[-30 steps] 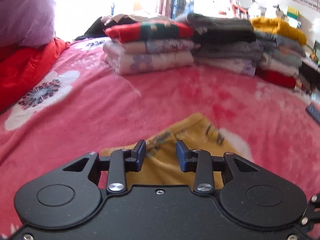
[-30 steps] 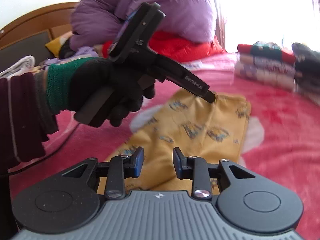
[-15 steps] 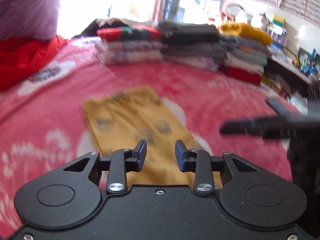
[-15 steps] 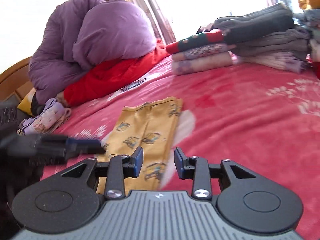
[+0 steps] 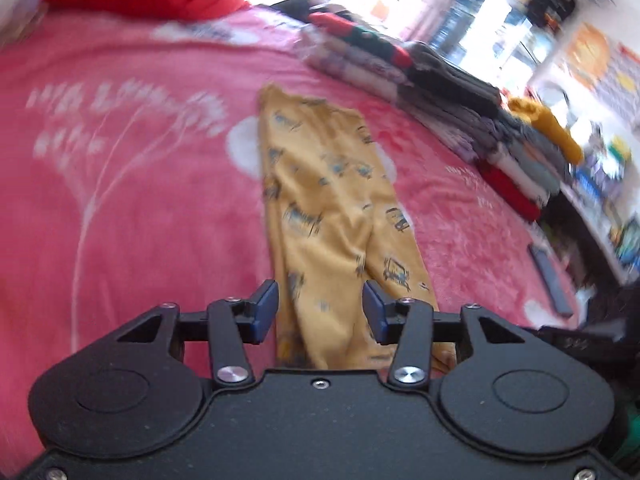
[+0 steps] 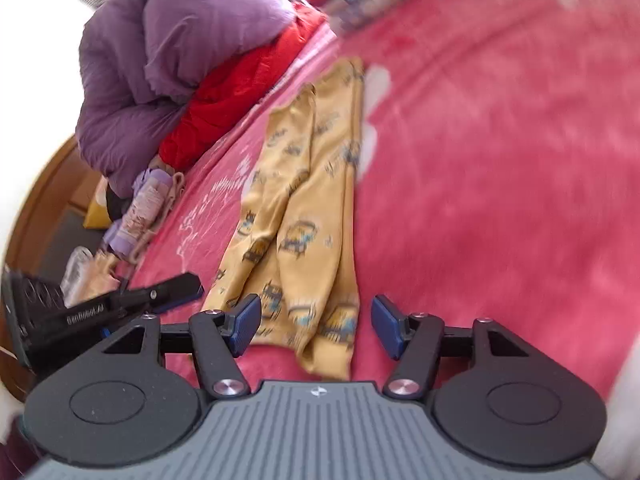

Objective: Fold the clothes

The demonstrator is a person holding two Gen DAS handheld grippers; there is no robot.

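Note:
A yellow printed garment (image 5: 332, 208) lies lengthwise as a long strip on the pink flowered blanket (image 5: 140, 184). My left gripper (image 5: 320, 312) is open, its blue pads over the garment's near end with nothing between them. In the right wrist view the same garment (image 6: 308, 200) stretches away from me. The right gripper (image 6: 316, 324) stands open just above its near hem, fingers wide apart. The other gripper's black finger (image 6: 160, 292) shows at the left of that view, beside the garment's near left corner.
Stacks of folded clothes (image 5: 440, 92) line the far edge of the bed. A purple quilt (image 6: 168, 48) and a red one (image 6: 240, 84) are heaped at the head of the bed. A dark remote-like object (image 5: 550, 276) lies on the blanket at the right.
Both grippers have swung to the garment's near end and opened wider. The garment now lies lengthwise in front of both cameras.

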